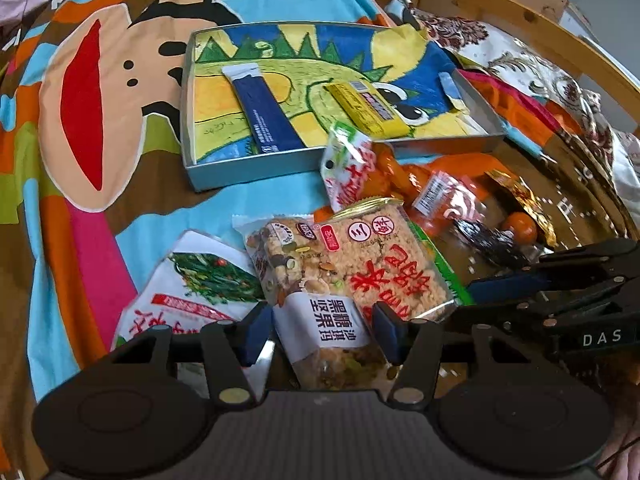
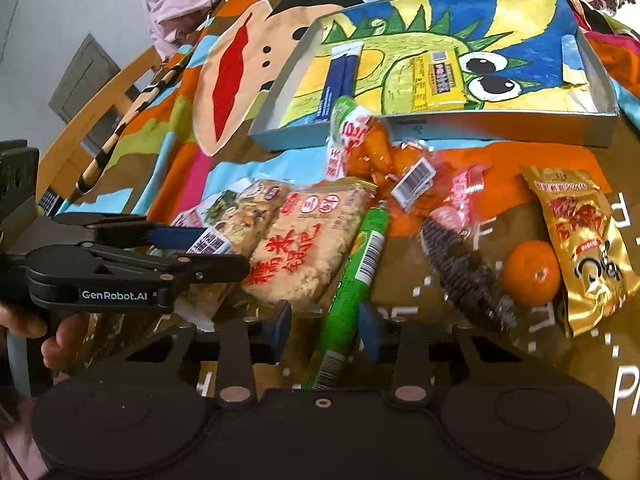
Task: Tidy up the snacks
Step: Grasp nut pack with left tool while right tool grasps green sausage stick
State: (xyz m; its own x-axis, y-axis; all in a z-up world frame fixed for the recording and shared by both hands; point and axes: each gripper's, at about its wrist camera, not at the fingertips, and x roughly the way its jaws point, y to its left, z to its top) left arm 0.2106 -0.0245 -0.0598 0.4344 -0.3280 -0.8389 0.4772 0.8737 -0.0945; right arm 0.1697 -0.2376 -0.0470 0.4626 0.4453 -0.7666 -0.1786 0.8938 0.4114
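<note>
The left gripper [image 1: 322, 330] has its jaws clenched on the nut bar [image 1: 316, 300] at bottom centre of the left view, both pads against the wrapper's sides. The right gripper [image 2: 324, 330] straddles the green stick [image 2: 352, 280]; whether its pads press yet, I cannot tell, a sliver of gap showing on each side. Judging by the pile, each lift should go straight up, so the rice cake [image 1: 384, 264] lying against both stays put. The bar's long axis runs from bottom centre toward upper left; the stick runs from bottom centre up and slightly right, toward the tray [image 2: 440, 128], where a blue stick [image 1: 264, 112] and yellow bar [image 1: 368, 106] already lie.
</note>
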